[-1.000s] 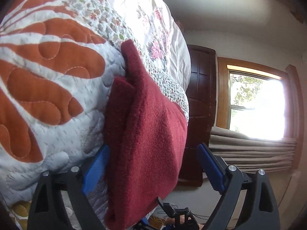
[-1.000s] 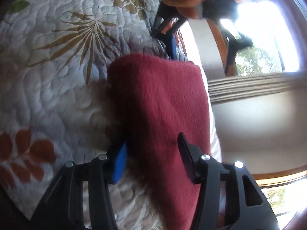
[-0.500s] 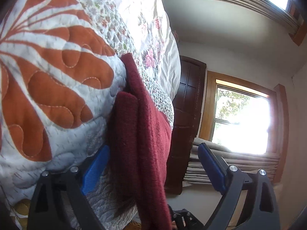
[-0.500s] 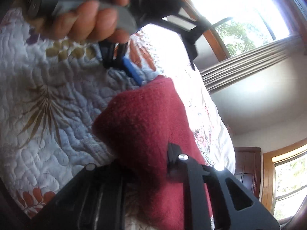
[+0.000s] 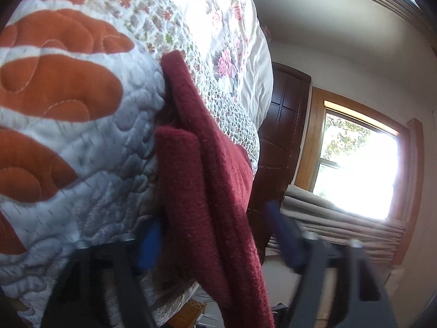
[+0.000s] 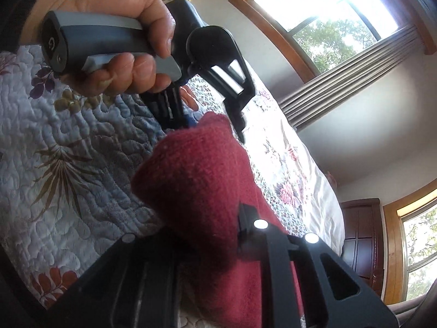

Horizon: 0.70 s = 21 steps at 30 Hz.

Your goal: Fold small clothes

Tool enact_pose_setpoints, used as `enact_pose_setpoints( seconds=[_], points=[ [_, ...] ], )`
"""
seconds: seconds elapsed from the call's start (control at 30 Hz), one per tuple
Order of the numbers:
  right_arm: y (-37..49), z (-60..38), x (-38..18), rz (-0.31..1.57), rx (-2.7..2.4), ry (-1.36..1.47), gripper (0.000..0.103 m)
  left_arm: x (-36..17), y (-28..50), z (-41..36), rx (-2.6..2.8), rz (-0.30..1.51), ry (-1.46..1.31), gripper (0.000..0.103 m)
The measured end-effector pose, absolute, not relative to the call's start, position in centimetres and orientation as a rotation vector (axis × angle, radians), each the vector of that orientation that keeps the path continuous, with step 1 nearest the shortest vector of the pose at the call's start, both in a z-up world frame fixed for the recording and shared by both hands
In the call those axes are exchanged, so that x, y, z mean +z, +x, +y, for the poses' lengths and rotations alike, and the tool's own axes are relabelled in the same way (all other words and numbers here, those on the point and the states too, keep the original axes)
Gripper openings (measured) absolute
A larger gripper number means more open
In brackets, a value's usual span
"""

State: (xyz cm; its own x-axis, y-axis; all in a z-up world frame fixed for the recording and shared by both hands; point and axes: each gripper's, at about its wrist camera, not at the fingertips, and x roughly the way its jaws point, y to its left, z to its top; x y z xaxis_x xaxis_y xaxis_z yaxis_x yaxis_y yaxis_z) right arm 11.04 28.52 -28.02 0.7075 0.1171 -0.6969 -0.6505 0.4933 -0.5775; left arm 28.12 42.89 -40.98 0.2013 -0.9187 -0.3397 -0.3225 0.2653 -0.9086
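Right claw (image 6: 207,235) now tighter on red cloth (image 6: 196,180), left claw (image 5: 215,243) wide.

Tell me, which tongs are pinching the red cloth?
The right tongs: their tips are closed on the red cloth. The left tongs stand wide open, with the cloth hanging loose between them.

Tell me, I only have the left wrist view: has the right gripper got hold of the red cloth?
Observer: Yes. The right wrist view shows the right gripper shut on the red cloth, bunching it.
Operator: Where is that grip relative to mine?
Observer: At the opposite end. The left gripper straddles the far corner with its fingers open.
Operator: Does the cloth lie flat at the right end?
Observer: No, the bunched end stands up off the quilt.
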Motion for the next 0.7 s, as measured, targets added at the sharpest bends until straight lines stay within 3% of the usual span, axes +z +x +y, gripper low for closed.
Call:
enact_pose_setpoints(
  seconds=[0.2, 0.7],
  points=[
    [10.1, 28.3, -27.6, 0.646, 0.501, -0.938, 0.014, -38.6, 28.8, 42.9, -0.608, 1.332, -1.212, 0.016],
    [10.0, 27.0, -22.8, 0.668, 0.462, -0.646, 0.014, -27.3, 30.8, 39.8, -0.587, 1.286, -0.996, 0.016]
  ],
)
